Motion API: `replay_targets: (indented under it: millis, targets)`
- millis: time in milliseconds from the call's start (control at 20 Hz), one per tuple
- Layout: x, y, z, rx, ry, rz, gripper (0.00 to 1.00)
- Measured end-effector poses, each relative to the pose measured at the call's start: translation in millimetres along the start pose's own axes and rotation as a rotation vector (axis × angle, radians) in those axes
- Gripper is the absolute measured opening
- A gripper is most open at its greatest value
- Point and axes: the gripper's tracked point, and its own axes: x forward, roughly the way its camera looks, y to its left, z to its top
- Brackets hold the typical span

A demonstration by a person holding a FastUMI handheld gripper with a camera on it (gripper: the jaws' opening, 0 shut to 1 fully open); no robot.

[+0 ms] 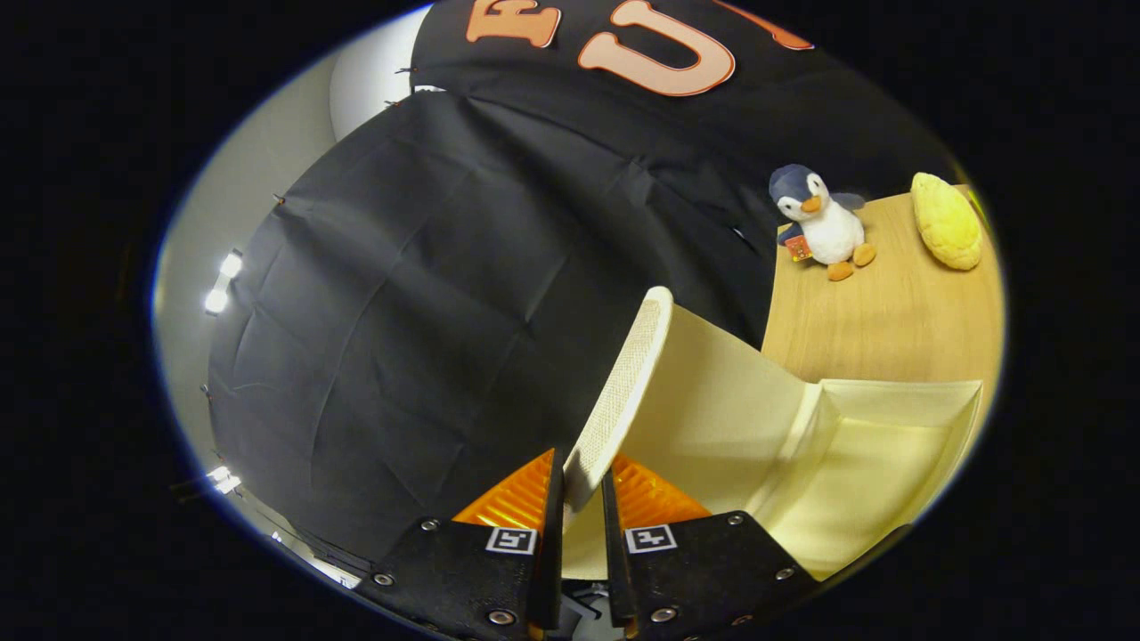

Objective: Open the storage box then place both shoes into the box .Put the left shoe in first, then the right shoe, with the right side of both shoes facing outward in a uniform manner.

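The jaws are clamping the lid edge, swinging the box open. Best keep gripping firmly, following the hinge arc until it is resting fully back.

The hand-held gripper has its fingers closed on the near edge of the raised lid of the storage box. The open box lies right of the lid, on the counter. Farther off, a penguin toy stands left of a bread-shaped toy.
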Motion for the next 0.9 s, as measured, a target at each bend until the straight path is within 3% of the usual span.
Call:
replay_targets:
  millis: [100,150,350,450,900]
  targets:
    - [14,5,-7,0.038,0.019,-0.002,0.23]
    - [23,5,-12,0.043,0.031,-0.004,0.37]
    - [16,5,-17,0.008,0.041,-0.002,0.75]
    - [2,-8,-15,-0.029,0.030,-0.032,0.80]
    - [-113,-147,-7,-0.185,-0.063,-0.333,0.86]
